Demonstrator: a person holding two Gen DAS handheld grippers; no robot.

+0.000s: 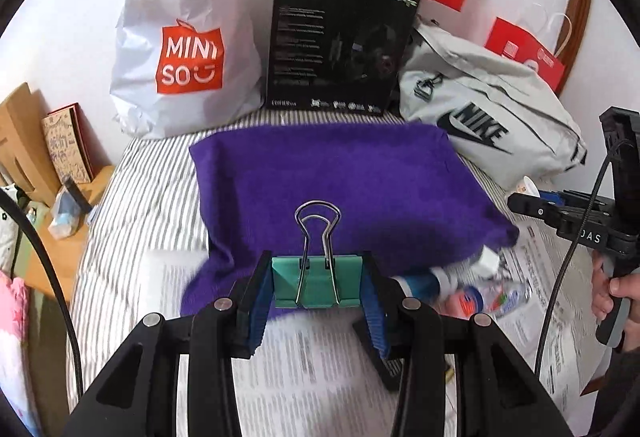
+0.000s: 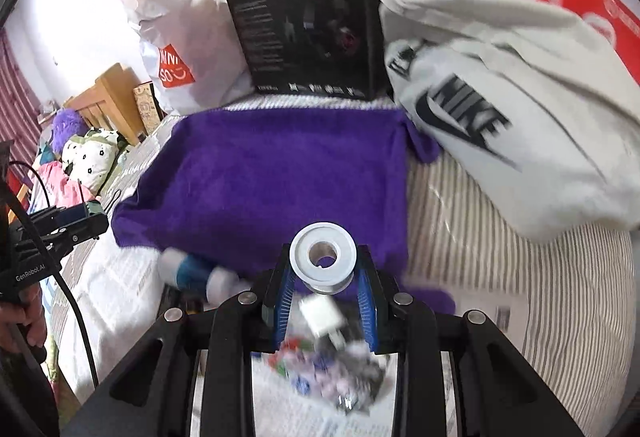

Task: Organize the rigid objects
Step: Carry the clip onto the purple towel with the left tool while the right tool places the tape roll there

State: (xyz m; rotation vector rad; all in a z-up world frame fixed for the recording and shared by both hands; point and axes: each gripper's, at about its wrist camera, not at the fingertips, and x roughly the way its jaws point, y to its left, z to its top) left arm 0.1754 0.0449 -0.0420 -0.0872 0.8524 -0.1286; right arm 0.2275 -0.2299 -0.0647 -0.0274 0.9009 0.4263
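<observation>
bed [image 1: 132, 197]: striped grey-and-white cover, the surface under all my work.
purple towel [image 1: 340, 173]: spread flat mid-bed, below both of my tongs.
far row: white shopping bag [image 1: 188, 49], black box [image 1: 340, 41] and grey sports bag [image 1: 492, 117] stand side by side along the wall, behind the towel's far edge.
printed sheets [image 1: 532, 301]: lie on the cover at the towel's near side.
loose pile: a blue-and-white tube [image 2: 200, 271] touches the towel's near edge; a small white cube [image 2: 322, 315] and blurred oddments lie just beside it.
my left gripper [image 1: 318, 287]: clenched on a teal binder clip [image 1: 318, 283], wire handles upright, raised above the towel's near edge.
my right gripper [image 2: 324, 277]: clenched on a white spool [image 2: 323, 257], its hollow core facing the camera, raised over the towel.
</observation>
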